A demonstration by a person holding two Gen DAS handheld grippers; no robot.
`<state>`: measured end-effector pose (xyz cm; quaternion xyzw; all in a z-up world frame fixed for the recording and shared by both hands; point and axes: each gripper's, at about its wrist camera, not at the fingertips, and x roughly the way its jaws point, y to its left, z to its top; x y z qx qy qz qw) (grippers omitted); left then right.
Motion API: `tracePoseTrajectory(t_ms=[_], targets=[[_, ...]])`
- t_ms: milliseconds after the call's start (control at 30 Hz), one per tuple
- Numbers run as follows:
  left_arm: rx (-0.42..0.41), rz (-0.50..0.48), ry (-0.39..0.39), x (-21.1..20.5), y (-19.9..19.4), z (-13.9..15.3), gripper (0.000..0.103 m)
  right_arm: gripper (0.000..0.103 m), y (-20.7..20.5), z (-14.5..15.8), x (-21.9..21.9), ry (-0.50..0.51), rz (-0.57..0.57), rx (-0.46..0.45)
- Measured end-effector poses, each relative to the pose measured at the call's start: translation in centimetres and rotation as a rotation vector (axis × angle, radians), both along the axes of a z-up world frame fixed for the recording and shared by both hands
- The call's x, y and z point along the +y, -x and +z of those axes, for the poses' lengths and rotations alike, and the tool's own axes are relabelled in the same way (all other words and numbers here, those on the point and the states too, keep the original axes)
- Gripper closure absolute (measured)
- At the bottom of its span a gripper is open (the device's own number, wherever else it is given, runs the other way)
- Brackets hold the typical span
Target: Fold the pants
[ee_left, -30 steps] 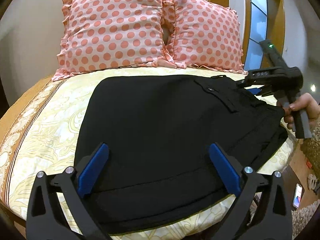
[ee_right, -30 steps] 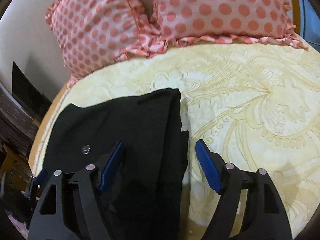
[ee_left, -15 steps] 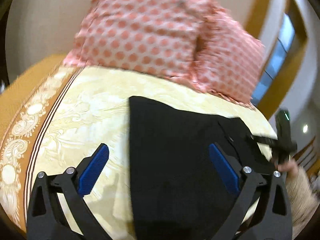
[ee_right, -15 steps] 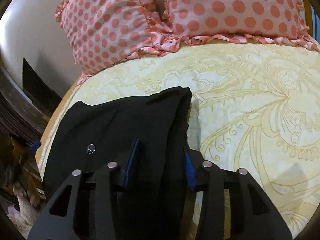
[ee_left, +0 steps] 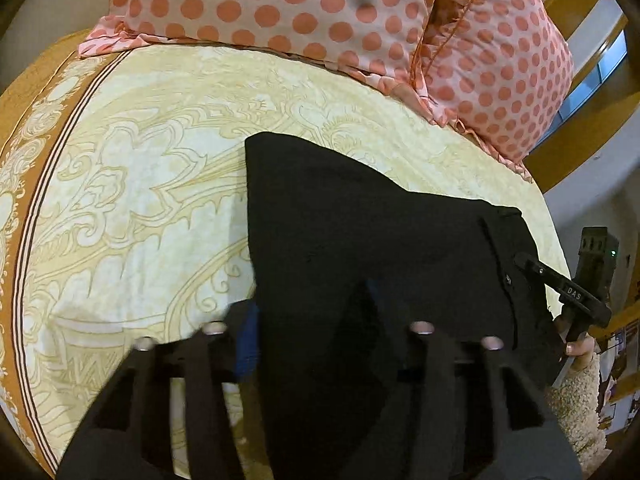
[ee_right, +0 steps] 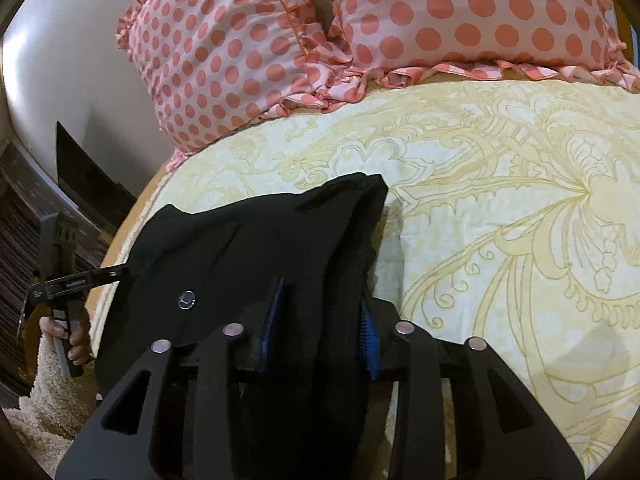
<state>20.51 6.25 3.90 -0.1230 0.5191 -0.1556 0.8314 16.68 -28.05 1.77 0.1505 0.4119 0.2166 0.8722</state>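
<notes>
Black pants (ee_left: 360,220) lie folded on the cream patterned bedsheet (ee_left: 140,200). My left gripper (ee_left: 310,316) is at their left edge. Its jaws are closing with the fabric bunched between the blue pads (ee_left: 246,336), and this view is blurred. My right gripper (ee_right: 318,326) is closing too. Its blue pads (ee_right: 366,332) press on a thick fold of the pants (ee_right: 248,240) beside a metal button (ee_right: 186,301). Each view shows the other gripper at the pants' far end, the right gripper (ee_left: 528,264) in the left wrist view and the left gripper (ee_right: 116,273) in the right wrist view.
Two pink polka-dot pillows (ee_left: 320,8) (ee_right: 440,20) lean at the head of the bed. The sheet's brown border (ee_left: 24,184) marks the bed's left side. A hand in a fleecy sleeve (ee_left: 580,350) holds the right gripper off the bed's edge. Dark furniture (ee_right: 80,184) stands beside the bed.
My left gripper swung to the pants' left edge and its jaws went from wide open to closed around the fabric. My right gripper's jaws closed on the fold and stayed in place.
</notes>
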Motion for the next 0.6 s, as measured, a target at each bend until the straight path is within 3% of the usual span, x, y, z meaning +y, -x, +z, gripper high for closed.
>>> tracePoseTrajectory(t_ms=[33,100,300,500,600], targets=[[-0.015,-0.01,-0.015,-0.3,0.1,0.3,0.085,0.083,0.2,0.2,0.2,0.01,0.002,-0.015],[-0.05,-0.032,-0.05,-1.0,0.5,1.3,0.095,0.087,0.4,0.9,0.3,0.012,0.004,-0.041],[-0.093,-0.054,-0.128,-2.5,-0.4,3.2,0.098,0.09,-0.4,3.4,0.4,0.008,0.008,-0.104],[-0.17,-0.055,-0.189,-4.1,-4.3,5.7,0.098,0.091,-4.1,6.0,0.5,0.043,-0.016,-0.15],[-0.223,-0.038,-0.228,-5.0,-7.1,6.5,0.098,0.091,-7.2,7.8,0.6,0.069,-0.043,-0.221]])
